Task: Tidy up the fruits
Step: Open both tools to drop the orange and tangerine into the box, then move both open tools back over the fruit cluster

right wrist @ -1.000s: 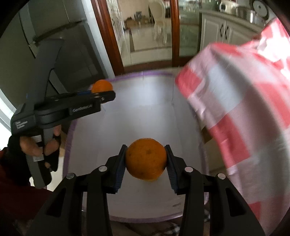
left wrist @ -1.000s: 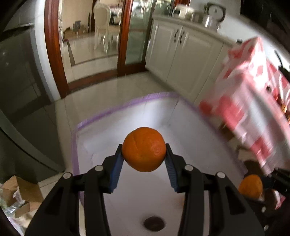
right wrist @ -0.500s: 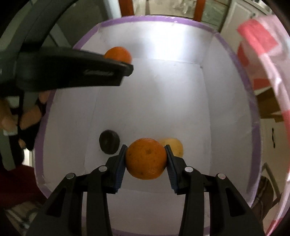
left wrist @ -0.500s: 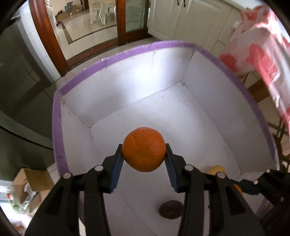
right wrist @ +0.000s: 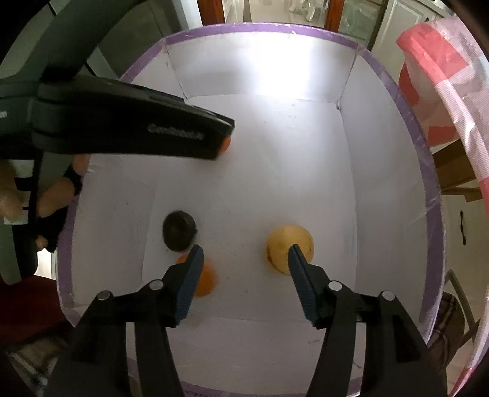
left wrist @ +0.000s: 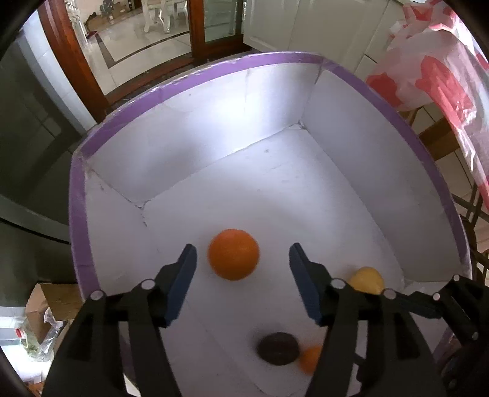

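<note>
Four fruits sit in the purple-rimmed white box (left wrist: 351, 76): an orange (left wrist: 233, 254) clear between the opening jaws of the left gripper (left wrist: 241, 274), a yellow fruit (right wrist: 288, 249), a dark fruit (right wrist: 178, 230), and a blurred smaller orange (right wrist: 204, 279) behind a finger of the right gripper (right wrist: 243, 273), whose jaws are also opening, untouched.

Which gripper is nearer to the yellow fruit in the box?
Right. The right gripper hangs directly above the yellow fruit; the left gripper opens farther away, over an orange.

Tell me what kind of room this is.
Probably a home kitchen or dining area: white cabinets, a tiled floor beyond a wooden door frame, and a table under a checked cloth.
</note>
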Demonstrator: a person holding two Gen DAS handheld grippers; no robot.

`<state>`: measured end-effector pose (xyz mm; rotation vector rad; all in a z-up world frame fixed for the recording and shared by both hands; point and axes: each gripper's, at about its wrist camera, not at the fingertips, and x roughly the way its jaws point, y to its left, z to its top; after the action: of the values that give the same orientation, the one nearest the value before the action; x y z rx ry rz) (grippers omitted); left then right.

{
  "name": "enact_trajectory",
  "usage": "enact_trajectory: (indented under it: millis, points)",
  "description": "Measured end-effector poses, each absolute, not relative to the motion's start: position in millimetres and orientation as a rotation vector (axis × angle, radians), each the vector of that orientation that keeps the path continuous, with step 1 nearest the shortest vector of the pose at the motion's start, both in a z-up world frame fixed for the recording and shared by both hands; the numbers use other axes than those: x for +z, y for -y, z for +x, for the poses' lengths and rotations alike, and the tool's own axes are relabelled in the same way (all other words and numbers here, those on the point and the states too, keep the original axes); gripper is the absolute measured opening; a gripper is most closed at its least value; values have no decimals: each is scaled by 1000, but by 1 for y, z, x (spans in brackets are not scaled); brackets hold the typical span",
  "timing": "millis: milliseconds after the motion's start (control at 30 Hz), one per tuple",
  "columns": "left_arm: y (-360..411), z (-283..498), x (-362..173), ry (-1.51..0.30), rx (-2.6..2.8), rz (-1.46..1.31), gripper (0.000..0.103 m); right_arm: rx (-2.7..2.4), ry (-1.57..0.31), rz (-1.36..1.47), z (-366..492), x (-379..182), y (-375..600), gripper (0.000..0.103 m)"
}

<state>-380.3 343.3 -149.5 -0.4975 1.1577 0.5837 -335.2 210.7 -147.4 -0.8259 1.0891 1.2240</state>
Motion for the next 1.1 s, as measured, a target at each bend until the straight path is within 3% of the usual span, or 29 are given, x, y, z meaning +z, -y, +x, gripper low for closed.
enact_trajectory:
  millis: [167, 267, 433, 567, 667, 833, 1100]
  points:
    - [-337, -374, -148, -1169, 590, -455, 75, 1239, -1056, -794, -336, -135, -206, 58]
    - [-331, -369, -143, -1166, 624, -387, 90, 1264, -1022, -745, -335, -122, -199, 64]
    - [-331, -358, -118, -1124, 671, -333, 90, 1289, -957, -655, -329, -91, -182, 65]
    - [-323, -342, -62, -964, 735, -257, 94, 1315, -832, -486, -314, -33, -158, 66]
    - [-306, -326, -12, -800, 746, -202, 101, 1300, -699, -367, -300, 18, -123, 76]
    - [-245, -270, 55, -607, 591, -165, 101, 1144, -485, -225, -264, 76, -48, 85]
    - [-130, -130, 71, -657, 249, -154, 101, 736, -488, 34, -156, 88, 89, 87]
